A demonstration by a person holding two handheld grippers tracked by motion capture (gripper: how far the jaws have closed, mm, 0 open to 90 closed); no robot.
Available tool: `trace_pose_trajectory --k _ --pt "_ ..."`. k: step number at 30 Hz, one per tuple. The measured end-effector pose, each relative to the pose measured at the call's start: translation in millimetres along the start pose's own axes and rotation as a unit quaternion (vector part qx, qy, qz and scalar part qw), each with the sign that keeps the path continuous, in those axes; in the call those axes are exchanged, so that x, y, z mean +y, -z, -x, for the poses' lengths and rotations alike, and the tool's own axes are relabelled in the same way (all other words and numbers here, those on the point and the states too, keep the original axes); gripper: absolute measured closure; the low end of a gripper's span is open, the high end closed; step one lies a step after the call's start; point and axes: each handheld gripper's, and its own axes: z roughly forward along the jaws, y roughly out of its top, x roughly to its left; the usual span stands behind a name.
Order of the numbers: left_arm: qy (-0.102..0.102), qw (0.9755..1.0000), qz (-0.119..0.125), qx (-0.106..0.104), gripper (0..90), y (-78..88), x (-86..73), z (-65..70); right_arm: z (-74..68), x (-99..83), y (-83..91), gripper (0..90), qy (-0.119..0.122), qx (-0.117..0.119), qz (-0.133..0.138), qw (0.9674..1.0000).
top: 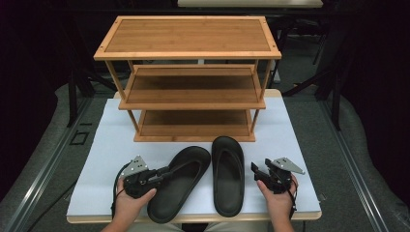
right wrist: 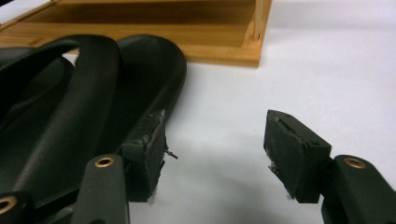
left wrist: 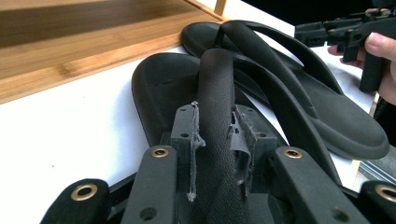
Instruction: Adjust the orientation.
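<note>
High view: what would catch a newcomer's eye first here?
A pair of black sandals lies side by side on the white table, the left sandal angled, the right sandal straight. The left gripper has its jaws closed on the left sandal's strap, while the right gripper stands open beside the right sandal. Behind them stands an empty three-tier bamboo rack.

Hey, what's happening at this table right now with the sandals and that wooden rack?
A person holds a gripper in each hand over a white table. The left gripper is closed on the strap of the left black sandal. The right gripper is open beside the right sandal, holding nothing. Both sandals lie on the table in front of the three-tier bamboo rack, whose shelves hold nothing yet.
</note>
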Motion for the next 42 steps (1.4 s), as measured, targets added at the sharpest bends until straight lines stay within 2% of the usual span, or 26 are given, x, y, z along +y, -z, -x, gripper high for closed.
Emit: trace_pose_trajectory --k 3,5,6,9,10,12,22,29,34,42 --pt "0.0 1.0 0.001 0.001 70.6 0.6 -0.3 -1.1 3.2 0.6 -1.0 37.8 -0.01 0.006 -0.019 0.9998" --pt "0.002 1.0 0.004 0.002 70.5 0.2 -0.8 -1.4 4.5 0.1 -4.6 36.6 -0.019 0.012 -0.014 0.9996" --pt "0.002 1.0 0.001 0.002 70.5 0.2 -0.9 -1.4 5.6 0.9 -4.7 36.4 -0.023 0.015 -0.03 0.9992" --pt "0.005 1.0 -0.001 0.0 70.5 -0.8 -1.9 -0.9 7.5 0.6 -6.5 36.3 -0.032 0.02 -0.026 0.999" --pt "0.002 1.0 -0.001 0.0 70.5 -1.4 -2.3 -1.0 8.2 1.2 -5.1 36.2 -0.033 0.018 -0.035 0.9987" --pt "0.0 1.0 -0.005 -0.001 70.5 -1.9 -2.6 -1.0 8.7 0.4 -6.0 36.1 -0.04 0.022 -0.023 0.9987" --pt "0.0 1.0 0.001 0.004 70.6 2.4 0.2 -2.1 7.6 0.8 -3.7 35.9 -0.033 0.016 -0.026 0.999" --pt "0.002 0.9992 0.037 0.013 70.7 19.7 7.6 -6.3 7.2 0.6 -3.0 35.9 -0.034 0.015 -0.021 0.9991" --pt "0.012 0.9969 0.071 0.029 70.8 40.6 14.3 -14.4 7.2 0.7 -2.7 36.0 -0.033 0.014 -0.021 0.9992" --pt "0.028 0.9936 0.099 0.047 71.0 59.9 18.8 -23.6 7.2 0.6 -2.6 36.0 -0.033 0.013 -0.02 0.9992"
